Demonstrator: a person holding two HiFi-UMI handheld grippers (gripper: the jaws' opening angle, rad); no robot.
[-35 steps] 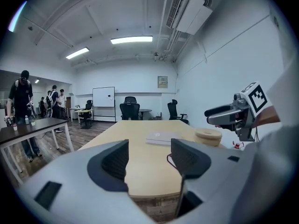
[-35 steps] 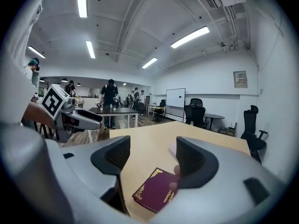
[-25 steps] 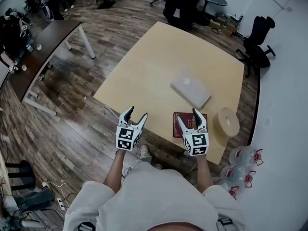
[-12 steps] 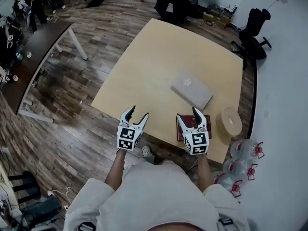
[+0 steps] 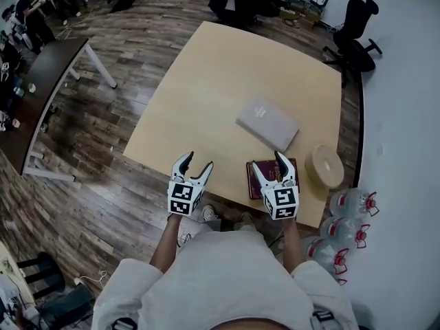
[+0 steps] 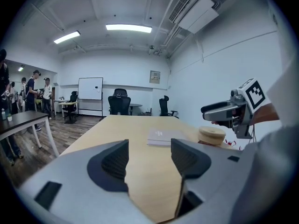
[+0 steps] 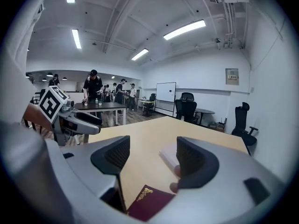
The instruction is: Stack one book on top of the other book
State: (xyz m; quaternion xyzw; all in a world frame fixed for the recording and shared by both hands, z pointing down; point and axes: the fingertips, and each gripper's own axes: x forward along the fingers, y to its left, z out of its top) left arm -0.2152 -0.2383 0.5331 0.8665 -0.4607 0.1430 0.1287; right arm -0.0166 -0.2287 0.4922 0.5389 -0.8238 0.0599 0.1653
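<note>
A grey book [image 5: 268,122] lies flat near the middle of the tan table [image 5: 220,81]; it also shows in the left gripper view as the grey book [image 6: 161,137]. A maroon book [image 5: 261,179] lies at the table's near edge. My right gripper [image 5: 269,165] hovers over it, open, with nothing between the pads. In the right gripper view the maroon book [image 7: 149,202] lies below the right gripper [image 7: 152,160] and the grey book [image 7: 169,154] lies beyond. My left gripper [image 5: 191,165] stands open and empty at the near edge, left of both books.
A round wooden disc [image 5: 324,166] sits at the table's near right corner, beside the maroon book. Water bottles [image 5: 350,222] stand on the floor to the right. Office chairs [image 5: 354,36] are behind the table, and a dark table [image 5: 41,81] with people stands far left.
Both grippers have edged forward and slightly down towards the table's near edge. Their jaws have kept the same opening. The books have not moved on the table.
</note>
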